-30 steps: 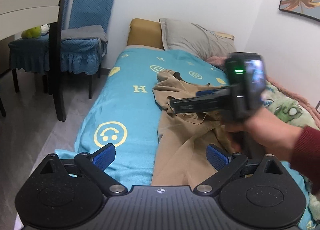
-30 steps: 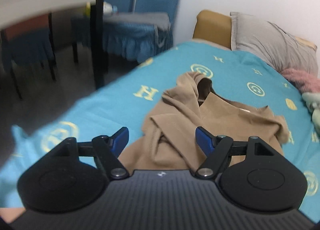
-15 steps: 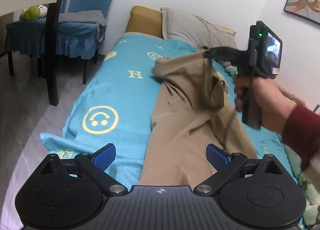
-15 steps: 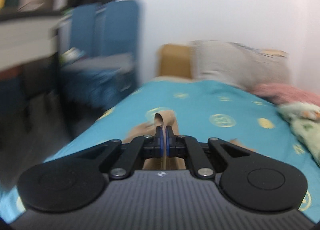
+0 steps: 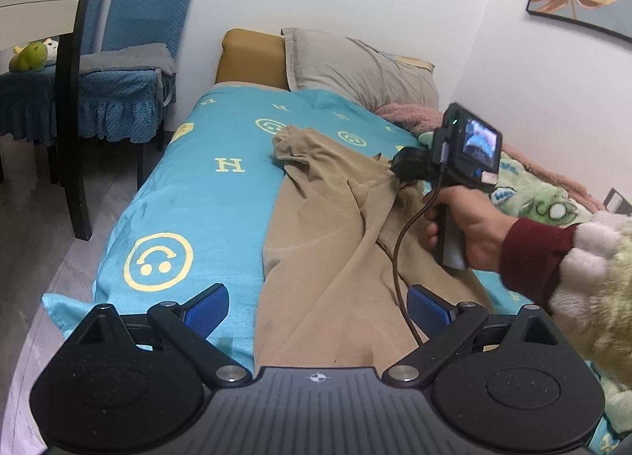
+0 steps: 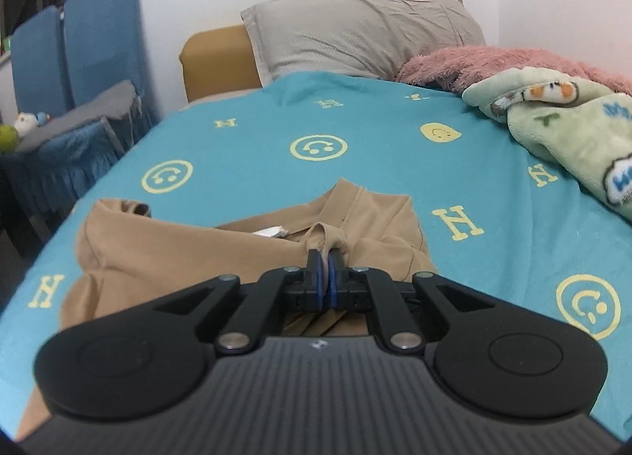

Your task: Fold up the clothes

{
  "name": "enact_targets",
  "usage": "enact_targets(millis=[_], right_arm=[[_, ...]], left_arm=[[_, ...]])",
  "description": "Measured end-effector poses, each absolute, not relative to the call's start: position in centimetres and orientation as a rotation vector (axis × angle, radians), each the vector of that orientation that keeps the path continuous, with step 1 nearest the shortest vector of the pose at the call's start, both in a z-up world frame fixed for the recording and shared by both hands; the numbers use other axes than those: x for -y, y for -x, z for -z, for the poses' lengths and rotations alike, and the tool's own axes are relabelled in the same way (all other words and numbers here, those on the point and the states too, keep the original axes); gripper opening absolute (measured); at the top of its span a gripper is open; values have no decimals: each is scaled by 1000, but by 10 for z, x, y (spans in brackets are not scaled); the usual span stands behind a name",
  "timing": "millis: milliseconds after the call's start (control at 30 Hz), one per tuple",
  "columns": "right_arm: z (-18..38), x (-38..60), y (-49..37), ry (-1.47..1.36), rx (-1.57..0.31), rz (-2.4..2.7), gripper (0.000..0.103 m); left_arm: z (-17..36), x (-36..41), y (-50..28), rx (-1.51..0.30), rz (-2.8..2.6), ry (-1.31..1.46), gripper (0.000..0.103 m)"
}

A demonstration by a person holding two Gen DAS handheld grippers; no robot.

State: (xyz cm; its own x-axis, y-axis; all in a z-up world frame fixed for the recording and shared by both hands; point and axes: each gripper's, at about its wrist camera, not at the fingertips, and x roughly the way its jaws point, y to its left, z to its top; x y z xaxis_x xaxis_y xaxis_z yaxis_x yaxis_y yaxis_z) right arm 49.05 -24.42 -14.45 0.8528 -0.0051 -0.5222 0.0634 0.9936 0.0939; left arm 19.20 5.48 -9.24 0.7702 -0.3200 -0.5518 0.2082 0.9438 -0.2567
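A soft tan garment (image 5: 328,241) lies stretched along the bed, on top of a bright teal bed cover (image 5: 197,194) with yellow smiley faces and letter H shapes on it. The cloth runs from near the left gripper up toward the pillows, and its far end is bunched in folds.

The right gripper (image 6: 324,281) has its two blue fingers (image 6: 315,277) pressed together, and a small pinch of the tan cloth is squeezed between them. From the left camera you can see this gripper (image 5: 399,166) held in the person's right hand (image 5: 466,225), which has a dark red sleeve. The cloth is pulled up a little where it is pinched. A black cord (image 5: 399,257) hangs down from the gripper across the cloth.

The left gripper (image 5: 318,306) has its blue fingers (image 5: 207,308) spread wide apart and is holding nothing. It sits above the near end of the tan cloth, which shows between the two fingers.

At the head of the bed there is a grey pillow (image 6: 363,32) next to a mustard yellow cushion (image 5: 252,57). A fluffy pink blanket (image 6: 493,63) and a light green blanket with cartoon pictures (image 6: 565,127) lie along the wall side of the bed. Two blue padded chairs (image 5: 130,59) stand beside the bed, on the floor.
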Motion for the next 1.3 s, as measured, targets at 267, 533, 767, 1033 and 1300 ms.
enact_targets(millis=[267, 533, 767, 1033, 1300], right_arm=[[85, 250, -429, -219, -525, -67, 81], [27, 255, -260, -337, -462, -210, 83], [30, 272, -148, -344, -473, -211, 83], [52, 287, -131, -423, -557, -114, 83], [74, 298, -138, -514, -628, -104, 83]], left_arm=[[89, -53, -188, -599, 304, 147, 98], [71, -62, -168, -613, 331, 161, 98], [67, -85, -150, -781, 350, 233, 97], [107, -136, -155, -1003, 124, 445, 86], [126, -179, -152, -1145, -48, 625, 82]])
